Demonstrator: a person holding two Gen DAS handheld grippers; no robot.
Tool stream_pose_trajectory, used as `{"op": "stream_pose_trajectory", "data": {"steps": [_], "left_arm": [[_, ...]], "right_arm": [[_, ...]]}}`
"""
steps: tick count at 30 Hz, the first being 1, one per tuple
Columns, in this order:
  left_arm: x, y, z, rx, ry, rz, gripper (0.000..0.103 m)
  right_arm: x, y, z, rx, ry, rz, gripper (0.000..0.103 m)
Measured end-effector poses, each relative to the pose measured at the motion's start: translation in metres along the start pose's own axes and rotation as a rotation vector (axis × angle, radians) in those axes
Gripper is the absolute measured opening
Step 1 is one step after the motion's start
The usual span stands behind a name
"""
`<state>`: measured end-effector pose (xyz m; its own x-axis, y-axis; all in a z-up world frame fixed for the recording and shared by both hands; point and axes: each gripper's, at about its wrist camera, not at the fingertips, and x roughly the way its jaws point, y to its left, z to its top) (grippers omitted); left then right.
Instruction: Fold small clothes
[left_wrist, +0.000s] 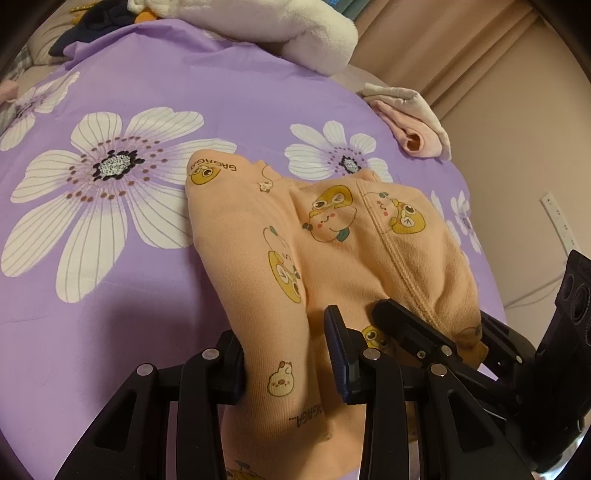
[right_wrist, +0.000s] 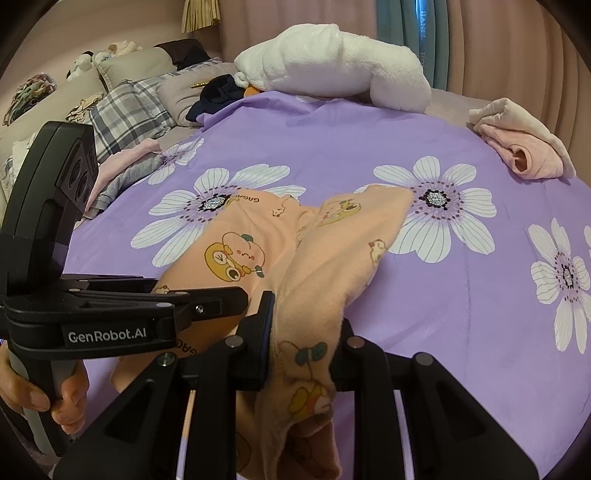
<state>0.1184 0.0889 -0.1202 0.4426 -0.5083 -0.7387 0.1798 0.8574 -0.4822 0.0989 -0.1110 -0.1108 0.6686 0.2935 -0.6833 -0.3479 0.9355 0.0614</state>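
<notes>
Left wrist view: the left gripper (left_wrist: 291, 354), at the bottom centre, pinches a bunched fold of a peach baby garment (left_wrist: 332, 236) printed with cartoon animals. The garment runs from the jaws up to the middle of the frame, its far end lying on a purple bedsheet (left_wrist: 155, 92) with large white flowers. The right gripper (left_wrist: 436, 332) enters at lower right, also clamped on the cloth, just beside the left one. With both grips so close together, the free fabric could sag and fold crookedly, or slip from a thick, uneven pinch.

Right wrist view: the right gripper (right_wrist: 303, 332), at bottom centre, is pressed together on a hanging fold of the same garment (right_wrist: 258, 251). The left gripper (right_wrist: 221, 306) reaches in from the left, held by a person's hand (right_wrist: 55, 391) at lower left. A white plush blanket (right_wrist: 332, 70) lies at upper centre and a folded pink cloth (right_wrist: 524, 147) at upper right, both well apart from the garment; the sheet around it is bare, so nothing blocks laying it down.
</notes>
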Motion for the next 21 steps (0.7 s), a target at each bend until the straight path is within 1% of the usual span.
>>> {"op": "stream_pose_trajectory", "data": {"steps": [11,21], "left_arm": [[0.010,0.000,0.005,-0.006,0.015,0.002,0.035],[0.015,0.002,0.004,-0.016,0.019,0.014,0.035]], "right_arm": [[0.008,-0.007,0.001,0.016,0.010,0.002,0.022],[0.014,-0.013,0.001,0.039,0.021,0.021,0.022]]}}
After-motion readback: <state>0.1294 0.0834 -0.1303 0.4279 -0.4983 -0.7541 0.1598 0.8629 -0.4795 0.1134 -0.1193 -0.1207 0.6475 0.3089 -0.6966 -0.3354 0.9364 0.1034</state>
